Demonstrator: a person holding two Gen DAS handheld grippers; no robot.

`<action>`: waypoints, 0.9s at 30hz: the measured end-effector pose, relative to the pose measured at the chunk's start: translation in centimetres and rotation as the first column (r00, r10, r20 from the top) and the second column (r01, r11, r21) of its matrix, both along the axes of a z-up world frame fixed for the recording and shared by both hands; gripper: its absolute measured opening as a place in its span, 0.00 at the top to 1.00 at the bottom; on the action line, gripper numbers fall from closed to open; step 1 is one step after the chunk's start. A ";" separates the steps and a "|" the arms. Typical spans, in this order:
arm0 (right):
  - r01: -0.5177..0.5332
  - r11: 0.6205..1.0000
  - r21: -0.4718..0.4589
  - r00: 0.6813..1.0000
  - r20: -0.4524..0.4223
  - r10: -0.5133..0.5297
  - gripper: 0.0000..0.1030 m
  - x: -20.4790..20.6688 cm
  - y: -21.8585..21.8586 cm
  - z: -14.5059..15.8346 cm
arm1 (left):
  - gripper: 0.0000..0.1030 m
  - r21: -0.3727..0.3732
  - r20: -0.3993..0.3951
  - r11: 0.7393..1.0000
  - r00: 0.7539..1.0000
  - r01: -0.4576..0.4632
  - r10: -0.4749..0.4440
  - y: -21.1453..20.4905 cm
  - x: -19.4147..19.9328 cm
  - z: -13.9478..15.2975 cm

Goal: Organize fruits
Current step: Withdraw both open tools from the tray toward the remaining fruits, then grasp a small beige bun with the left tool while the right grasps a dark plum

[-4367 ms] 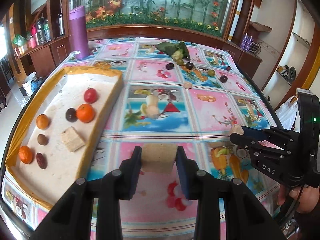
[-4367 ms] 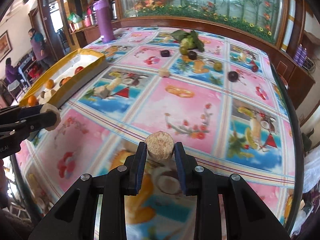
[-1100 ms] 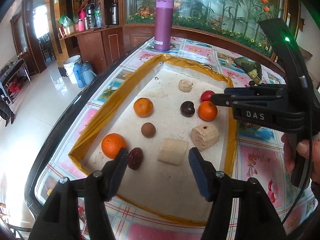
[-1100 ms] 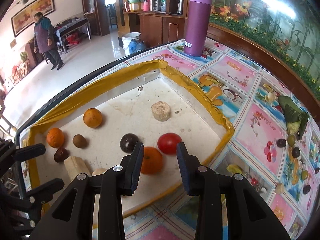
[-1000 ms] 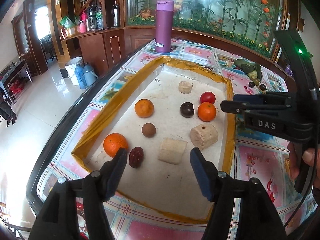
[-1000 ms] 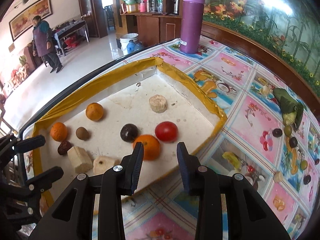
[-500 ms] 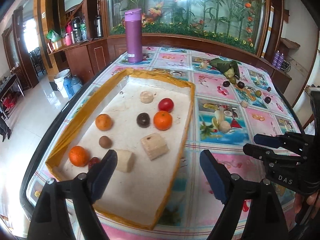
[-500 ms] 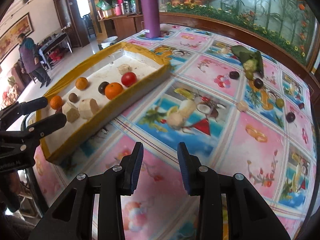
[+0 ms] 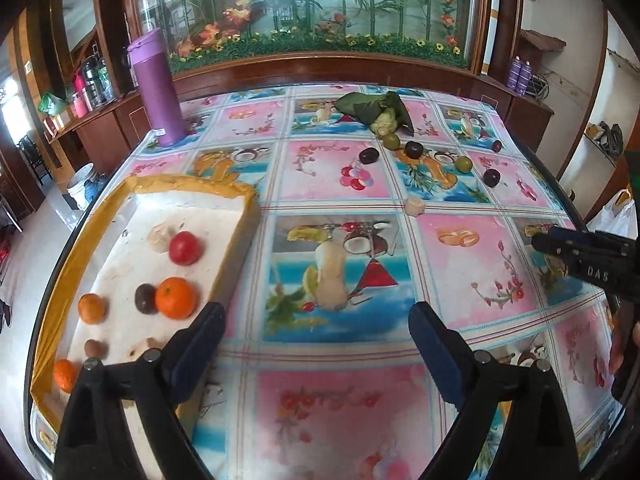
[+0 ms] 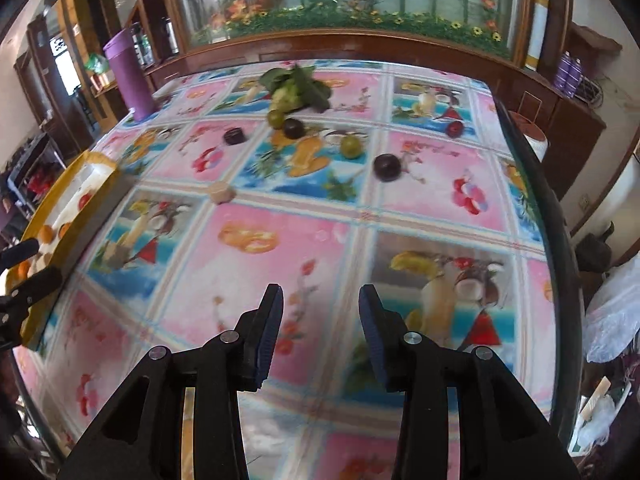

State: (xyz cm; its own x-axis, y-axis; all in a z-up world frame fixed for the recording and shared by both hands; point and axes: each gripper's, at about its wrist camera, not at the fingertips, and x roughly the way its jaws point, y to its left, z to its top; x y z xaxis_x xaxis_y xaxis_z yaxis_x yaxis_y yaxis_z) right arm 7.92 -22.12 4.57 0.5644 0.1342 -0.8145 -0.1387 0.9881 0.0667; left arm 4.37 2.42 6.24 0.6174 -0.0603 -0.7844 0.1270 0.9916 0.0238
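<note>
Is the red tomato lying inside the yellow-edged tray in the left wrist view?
Yes, the red tomato rests on the white floor of the yellow-edged tray, beside a pale block.

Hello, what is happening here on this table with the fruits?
A person holds a gripper in each hand and is sorting fruit into the yellow-edged tray. Oranges, a red fruit, dark fruits and pale blocks already lie in it. Both the left gripper and the right gripper are open and hold nothing; their jaws have just been opening. They hang over the patterned tablecloth. Dark and green fruits and one pale block still lie loose at the far side.
</note>
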 end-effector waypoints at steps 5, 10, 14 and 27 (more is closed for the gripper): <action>0.039 0.999 0.006 0.999 0.024 -0.039 0.49 5.5 -3.4 -0.7 | 0.08 0.036 -0.021 0.999 0.999 0.040 -0.039 -2.8 2.8 -0.5; -0.009 1.000 -0.028 0.999 0.040 0.010 0.48 9.9 -3.3 -2.0 | 0.08 0.025 -0.037 0.998 0.998 0.061 -0.060 -4.2 5.2 -0.9; -0.044 0.999 -0.026 0.999 0.013 0.044 0.49 12.0 -2.9 -3.3 | 0.08 -0.016 -0.058 0.997 0.996 0.070 -0.071 -5.4 7.3 -1.6; -0.077 0.995 -0.060 0.994 0.067 0.081 0.71 11.5 -3.3 -3.2 | 0.64 -0.125 -0.100 0.985 0.986 0.117 -0.130 -9.3 11.6 -4.7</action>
